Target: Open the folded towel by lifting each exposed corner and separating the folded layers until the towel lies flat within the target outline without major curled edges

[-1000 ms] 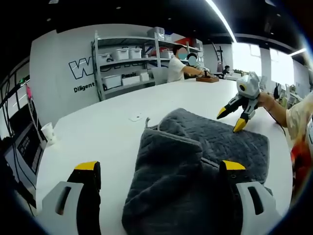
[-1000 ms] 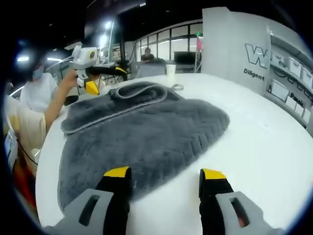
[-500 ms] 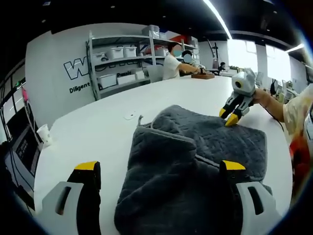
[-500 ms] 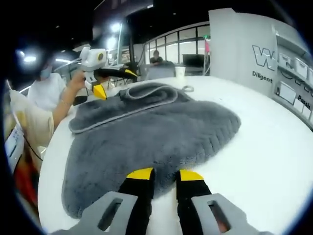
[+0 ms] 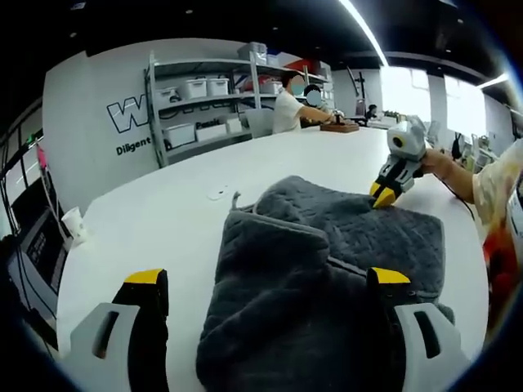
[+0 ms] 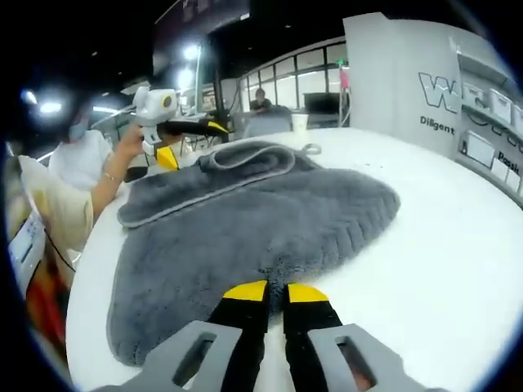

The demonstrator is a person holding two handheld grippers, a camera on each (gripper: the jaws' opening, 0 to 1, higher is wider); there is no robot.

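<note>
Two tools are working the grey towel [image 6: 253,220] on the white surface [image 6: 458,269]: right tool [image 6: 276,292] pinching its near edge, left tool [image 5: 265,282] spread wide.

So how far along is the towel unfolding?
Early on. The grey towel lies partly spread, one layer still folded over. The right hand-held gripper has pinched the near edge; the left hand-held gripper hovers open. Lifting corners and flattening remain.

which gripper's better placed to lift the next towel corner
Probably right: the right gripper is closed on the grey towel's near edge, while the left gripper sits open over the folded layer.
</note>
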